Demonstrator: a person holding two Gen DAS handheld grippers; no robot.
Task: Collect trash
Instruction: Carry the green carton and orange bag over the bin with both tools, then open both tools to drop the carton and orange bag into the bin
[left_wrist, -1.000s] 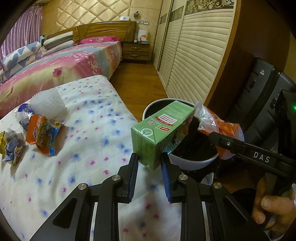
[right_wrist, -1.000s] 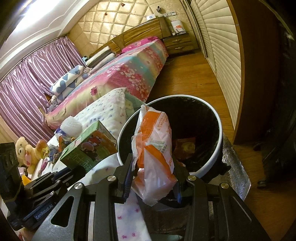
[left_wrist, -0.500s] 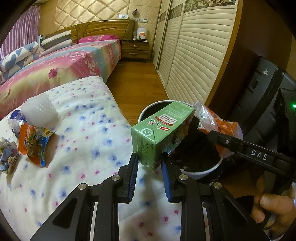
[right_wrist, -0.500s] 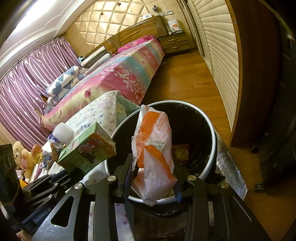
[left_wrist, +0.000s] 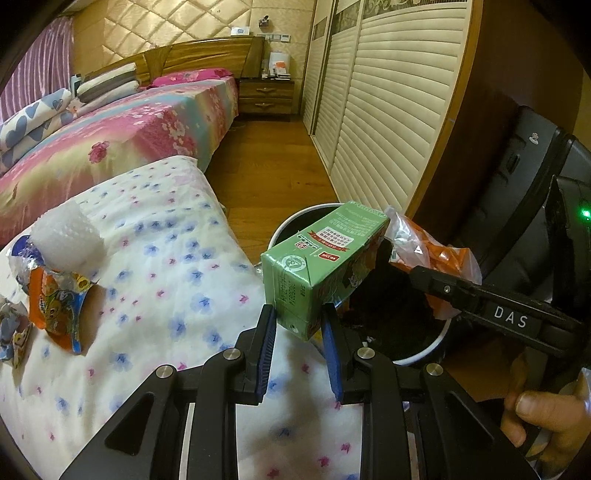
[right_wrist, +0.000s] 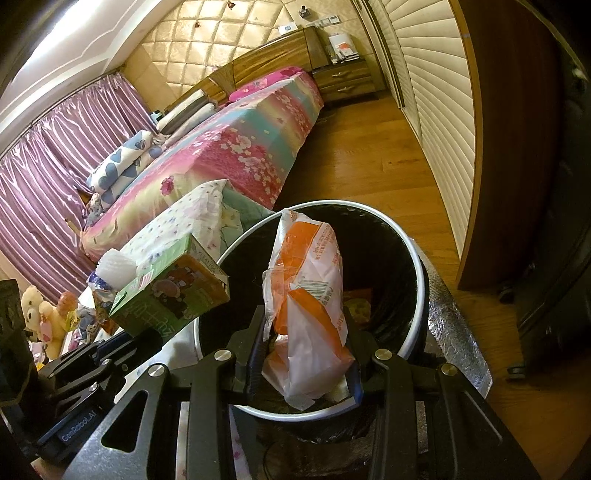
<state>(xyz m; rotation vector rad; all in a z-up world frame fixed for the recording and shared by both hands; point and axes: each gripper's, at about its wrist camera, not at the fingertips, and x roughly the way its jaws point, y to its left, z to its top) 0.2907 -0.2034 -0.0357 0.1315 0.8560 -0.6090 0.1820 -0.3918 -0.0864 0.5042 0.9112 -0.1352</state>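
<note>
My left gripper is shut on a green drink carton, held at the near rim of the round white bin with a black liner. The carton also shows at left in the right wrist view. My right gripper is shut on an orange and white plastic bag, held over the bin's opening. The same bag shows past the carton in the left wrist view. Some trash lies at the bin's bottom.
On the flowered bedsheet lie an orange snack wrapper, a white foam net and other wrappers at far left. A black suitcase stands right of the bin. Slatted wardrobe doors and wood floor lie beyond.
Both grippers have moved on toward the bin with their loads; the bag now hangs over the bin's opening and the carton reaches the rim. Both grips are unchanged.
</note>
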